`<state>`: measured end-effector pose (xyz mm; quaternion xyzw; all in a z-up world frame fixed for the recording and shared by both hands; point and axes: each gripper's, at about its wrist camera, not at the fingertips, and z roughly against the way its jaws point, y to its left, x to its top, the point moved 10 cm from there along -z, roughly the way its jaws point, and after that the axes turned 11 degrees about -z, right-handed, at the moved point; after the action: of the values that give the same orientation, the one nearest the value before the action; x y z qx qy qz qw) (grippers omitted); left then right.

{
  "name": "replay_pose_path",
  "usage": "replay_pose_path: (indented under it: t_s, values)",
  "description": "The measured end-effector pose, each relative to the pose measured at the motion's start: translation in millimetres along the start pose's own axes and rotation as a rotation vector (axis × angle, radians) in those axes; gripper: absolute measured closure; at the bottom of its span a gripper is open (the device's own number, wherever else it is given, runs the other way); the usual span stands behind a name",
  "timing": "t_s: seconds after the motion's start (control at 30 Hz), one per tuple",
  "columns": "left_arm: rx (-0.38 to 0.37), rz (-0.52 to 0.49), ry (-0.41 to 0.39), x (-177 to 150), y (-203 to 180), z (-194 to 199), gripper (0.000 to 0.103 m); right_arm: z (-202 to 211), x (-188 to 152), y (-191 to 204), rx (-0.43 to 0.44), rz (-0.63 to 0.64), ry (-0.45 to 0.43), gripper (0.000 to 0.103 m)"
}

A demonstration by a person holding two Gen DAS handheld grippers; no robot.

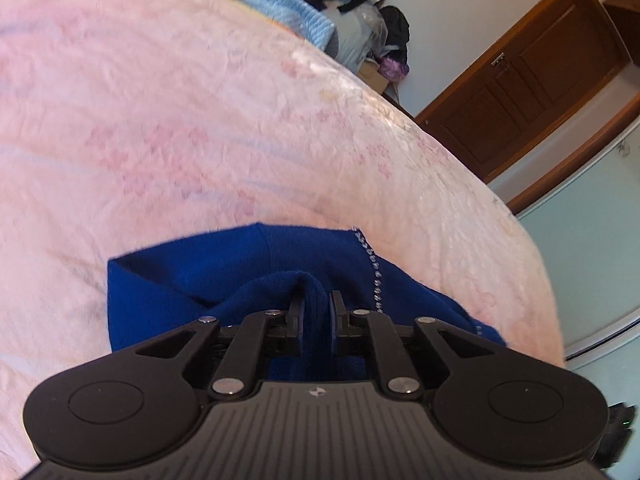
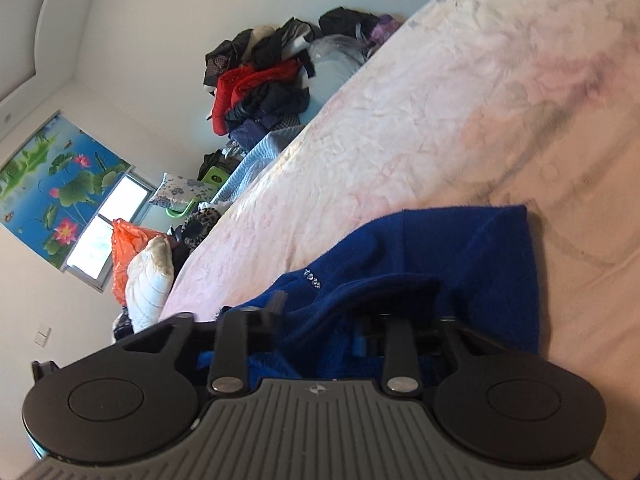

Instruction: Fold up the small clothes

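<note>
A small blue knit garment with a line of rhinestones lies on the pink bedspread. My left gripper is shut on a bunched fold of the blue garment, held between its two fingers. In the right wrist view the same blue garment drapes over my right gripper. Its fingers are mostly hidden under the cloth, with fabric bunched between them. The garment hangs a little above the pink bedspread.
A heap of dark and red clothes and a light blue blanket lie at the far end of the bed. A brown wooden door stands beyond the bed edge. A white pillow and orange bag sit near the window.
</note>
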<state>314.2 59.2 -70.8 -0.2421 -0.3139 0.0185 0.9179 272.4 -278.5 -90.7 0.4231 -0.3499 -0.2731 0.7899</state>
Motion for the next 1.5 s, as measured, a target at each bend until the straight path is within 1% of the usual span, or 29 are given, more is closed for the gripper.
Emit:
replay_pose_path:
  t_s: [0.13,0.2,0.23,0.27,0.3,0.33,0.37,0.4,0.47,0.5,0.57,0.6,0.63,0.7,0.77,0.83,0.87,0.93,1.0,1.07,1.13,1.17,1.23,1.3,1.33,1.37,1.43,1.5]
  values:
    - [-0.024,0.007,0.035,-5,1,11,0.091,3,-2,5,-0.007,0.035,0.027,0.042]
    - [-0.048,0.014,0.052,-11,-1,14,0.088,5,-1,10,0.006,0.042,0.046,0.038]
    - [-0.07,0.025,0.06,-13,-3,15,0.079,4,-2,11,0.018,0.038,0.059,0.037]
    - [-0.098,0.045,0.07,-14,-6,12,0.066,4,-2,13,0.031,0.028,0.071,0.036]
    - [-0.129,0.075,0.074,-14,-8,10,0.06,2,0,15,0.049,0.014,0.082,0.035]
    - [-0.151,0.117,0.068,-10,-10,7,0.05,0,1,17,0.065,-0.001,0.092,0.034]
    - [-0.17,0.168,0.052,-5,-11,5,0.048,-3,3,19,0.083,-0.02,0.095,0.033]
    - [-0.187,0.216,0.027,3,-11,3,0.048,-5,7,20,0.1,-0.037,0.082,0.033]
    - [-0.192,0.287,-0.046,21,-6,2,0.046,-4,21,18,0.135,-0.106,0.013,0.031]
    - [-0.181,0.316,-0.073,27,-2,3,0.045,-1,30,12,0.149,-0.169,-0.035,0.026]
    - [-0.186,0.359,-0.076,31,2,3,0.044,7,41,2,0.179,-0.271,-0.104,0.021]
    - [-0.196,0.364,-0.074,30,2,4,0.044,10,43,2,0.185,-0.273,-0.113,0.021]
    - [-0.193,0.352,-0.085,29,3,7,0.044,12,42,4,0.179,-0.247,-0.113,0.021]
    - [-0.131,0.306,-0.117,28,7,17,0.042,15,36,10,0.139,-0.167,-0.104,0.021]
    - [-0.084,0.254,-0.168,29,10,29,0.041,13,26,17,0.117,-0.095,-0.071,0.021]
    - [-0.07,0.199,-0.195,30,7,36,0.037,10,14,24,0.114,-0.051,-0.038,0.018]
    - [-0.064,0.176,-0.19,28,5,38,0.036,7,8,27,0.11,-0.033,-0.018,0.014]
    - [-0.058,0.115,-0.165,22,-1,38,0.036,2,-6,30,0.085,0.008,0.024,0.013]
    - [-0.028,0.021,-0.151,12,-7,40,0.036,-2,-21,28,0.023,0.075,0.055,0.011]
    - [0.039,-0.121,-0.132,-2,-13,39,0.036,-6,-30,23,-0.061,0.175,0.061,0.008]
    - [0.154,-0.233,-0.117,-12,-8,37,0.036,-5,-35,23,-0.149,0.298,0.034,0.01]
    - [0.207,-0.252,-0.122,-15,-1,38,0.036,-2,-37,25,-0.193,0.344,0.012,0.01]
    - [0.261,-0.244,-0.121,-18,12,41,0.036,4,-43,33,-0.245,0.395,-0.02,0.006]
    - [0.258,-0.224,-0.125,-20,18,46,0.036,10,-55,45,-0.238,0.445,-0.03,0.002]
    - [0.25,-0.229,-0.134,-18,15,48,0.036,11,-62,50,-0.222,0.468,-0.027,0.001]
    - [0.253,-0.256,-0.141,-14,9,47,0.036,10,-69,53,-0.208,0.486,-0.019,0.001]
    - [0.296,-0.364,-0.153,-4,-10,39,0.036,3,-82,55,-0.203,0.487,0.008,0.001]
    - [0.374,-0.487,-0.173,10,-25,21,0.031,-2,-91,50,-0.209,0.452,0.034,0.001]
